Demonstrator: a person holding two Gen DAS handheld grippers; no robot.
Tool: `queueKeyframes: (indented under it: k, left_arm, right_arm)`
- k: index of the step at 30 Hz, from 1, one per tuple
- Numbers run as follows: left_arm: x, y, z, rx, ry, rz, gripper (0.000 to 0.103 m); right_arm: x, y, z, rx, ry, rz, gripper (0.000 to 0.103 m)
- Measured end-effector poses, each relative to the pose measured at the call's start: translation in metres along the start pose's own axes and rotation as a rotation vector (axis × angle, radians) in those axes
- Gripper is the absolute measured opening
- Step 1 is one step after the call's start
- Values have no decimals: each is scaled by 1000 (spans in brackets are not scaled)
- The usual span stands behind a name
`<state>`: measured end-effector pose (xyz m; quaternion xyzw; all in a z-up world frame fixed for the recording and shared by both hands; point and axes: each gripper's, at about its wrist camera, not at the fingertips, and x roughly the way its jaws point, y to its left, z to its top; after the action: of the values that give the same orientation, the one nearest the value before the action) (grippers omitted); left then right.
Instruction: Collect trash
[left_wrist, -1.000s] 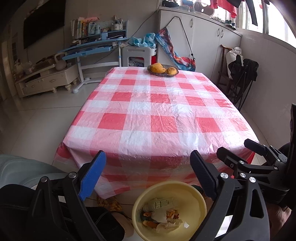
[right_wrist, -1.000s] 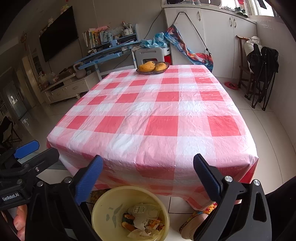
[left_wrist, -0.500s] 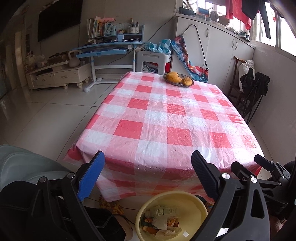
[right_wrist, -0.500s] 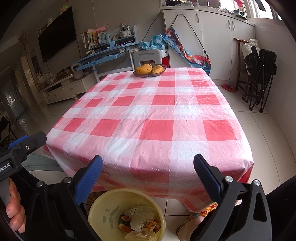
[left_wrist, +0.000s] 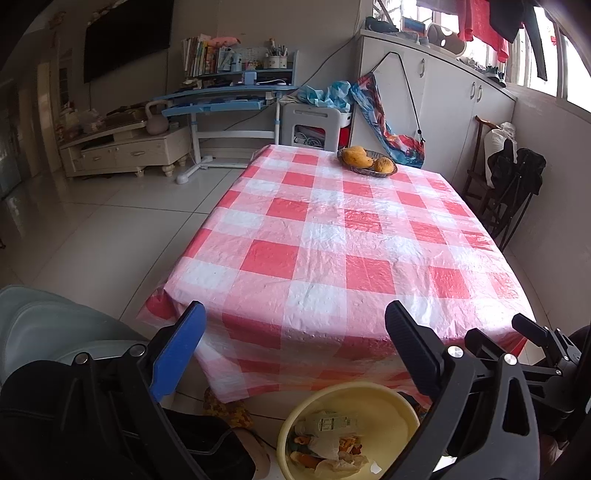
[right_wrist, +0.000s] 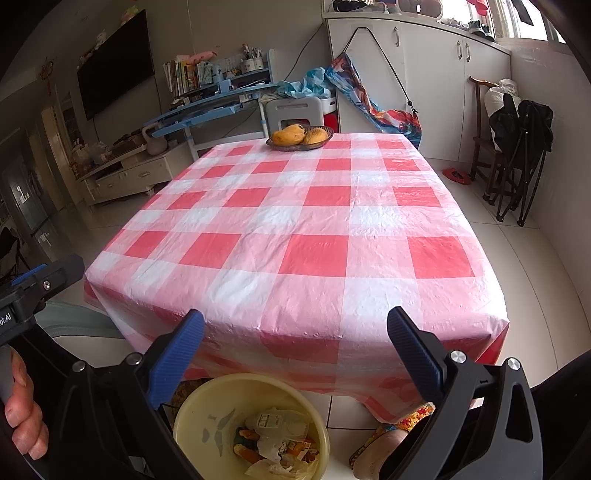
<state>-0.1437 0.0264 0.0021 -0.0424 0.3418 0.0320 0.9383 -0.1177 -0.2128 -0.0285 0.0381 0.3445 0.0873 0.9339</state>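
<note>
A: Biggest first. We had the table (right_wrist: 295, 229) under its red-and-white check cloth (left_wrist: 332, 266), bare apart from the fruit bowl (right_wrist: 300, 138) at the far end. No loose trash showed on top.

B: Agreed. The yellow bin (right_wrist: 207, 413) sat on the floor at the near edge, below both tools. The trash (right_wrist: 275, 439) was inside it: wrappers, crumpled paper, orange scraps.

A: Grippers?

B: We had the left gripper (left_wrist: 295, 339) with jaws wide apart, just been opening, nothing between them. The right gripper (right_wrist: 295, 343) was also spread wide and empty. A hand (right_wrist: 22, 417) showed at the left of the right wrist view.

A: So we judged the table cleared and the release over the bin done. To do it well: keep jaws open directly above the bin mouth, check nothing clings to the pads, then scan the floor near the slipper (right_wrist: 384, 443).

B: Writing?

A: A white label on one wrapper (right_wrist: 266, 421), too small to read. On the left tool's body we read only ".AI" (right_wrist: 5, 320), cut off.
</note>
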Motion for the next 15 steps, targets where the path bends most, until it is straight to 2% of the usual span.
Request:
queueKeyframes:
  k: [15]
  left_arm:
    - [2, 4, 0, 2, 19, 27, 96]
  right_arm:
    - [3, 7, -4, -35, 2, -13, 95]
